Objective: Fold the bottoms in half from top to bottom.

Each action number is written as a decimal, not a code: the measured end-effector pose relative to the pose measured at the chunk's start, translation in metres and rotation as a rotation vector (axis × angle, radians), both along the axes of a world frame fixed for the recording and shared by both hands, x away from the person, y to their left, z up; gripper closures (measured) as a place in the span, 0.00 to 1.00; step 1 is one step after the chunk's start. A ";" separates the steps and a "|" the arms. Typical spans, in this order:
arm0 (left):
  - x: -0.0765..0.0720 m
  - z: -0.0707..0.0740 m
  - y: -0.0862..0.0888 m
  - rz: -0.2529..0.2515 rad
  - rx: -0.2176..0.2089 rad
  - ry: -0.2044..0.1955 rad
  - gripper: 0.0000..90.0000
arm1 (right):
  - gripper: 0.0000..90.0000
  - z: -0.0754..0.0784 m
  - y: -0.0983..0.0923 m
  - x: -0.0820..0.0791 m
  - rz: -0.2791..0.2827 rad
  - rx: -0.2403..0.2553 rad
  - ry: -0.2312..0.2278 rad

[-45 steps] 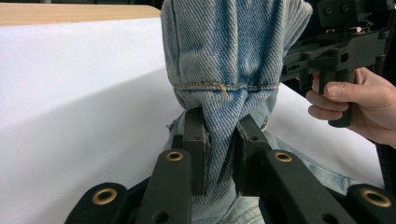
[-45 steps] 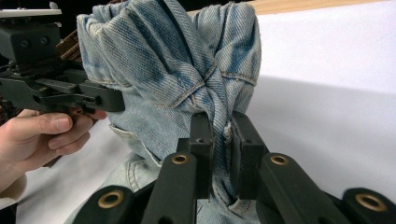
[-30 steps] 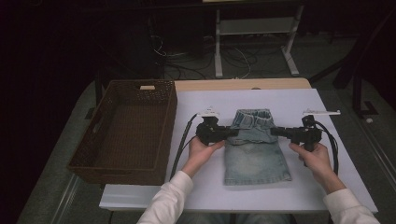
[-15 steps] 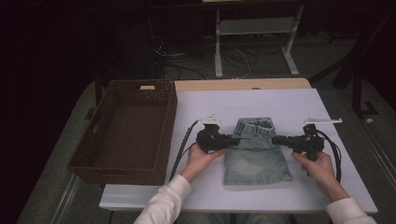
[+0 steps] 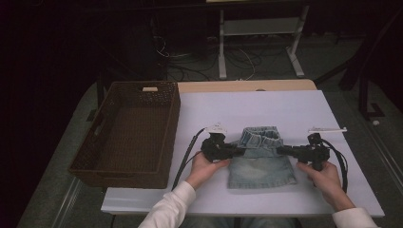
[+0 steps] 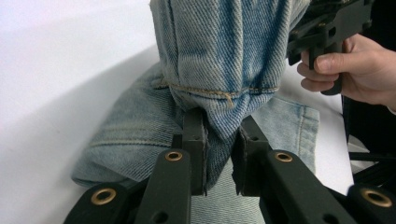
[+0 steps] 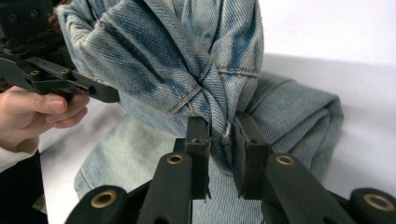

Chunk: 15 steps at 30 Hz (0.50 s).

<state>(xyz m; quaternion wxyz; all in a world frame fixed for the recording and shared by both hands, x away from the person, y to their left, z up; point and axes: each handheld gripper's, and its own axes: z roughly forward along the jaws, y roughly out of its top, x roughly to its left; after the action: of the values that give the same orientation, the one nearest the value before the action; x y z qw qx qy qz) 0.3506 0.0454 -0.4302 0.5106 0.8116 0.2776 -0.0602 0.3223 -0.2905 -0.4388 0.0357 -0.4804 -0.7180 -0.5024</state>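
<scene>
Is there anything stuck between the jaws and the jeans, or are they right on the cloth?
Nothing is in between. The left gripper pinches a bunched fold of the jeans straight between its jaws, and the right gripper does the same on the other side.

I count one pair of jeans (image 5: 260, 159) on the one white table (image 5: 266, 107). Left of the jeans stands one brown wicker basket (image 5: 128, 135). I hold two grippers, my left gripper (image 5: 236, 151) and right gripper (image 5: 284, 151), at the jeans' two sides.
</scene>
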 end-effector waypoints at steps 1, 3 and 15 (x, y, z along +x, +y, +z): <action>-0.001 0.000 0.000 -0.001 0.005 -0.008 0.85 | 0.85 -0.001 0.000 -0.001 0.000 -0.006 0.004; -0.003 -0.001 0.000 -0.002 0.006 -0.011 0.85 | 0.84 -0.001 0.001 -0.002 -0.002 -0.009 0.011; -0.004 -0.006 0.000 0.000 -0.010 0.003 0.85 | 0.78 -0.001 0.003 -0.008 -0.024 -0.029 0.015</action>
<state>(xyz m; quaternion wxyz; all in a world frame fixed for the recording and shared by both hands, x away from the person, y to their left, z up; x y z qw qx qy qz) 0.3470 0.0454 -0.4363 0.5141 0.8090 0.2781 -0.0625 0.3140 -0.2872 -0.4402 0.0283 -0.4931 -0.7192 -0.4887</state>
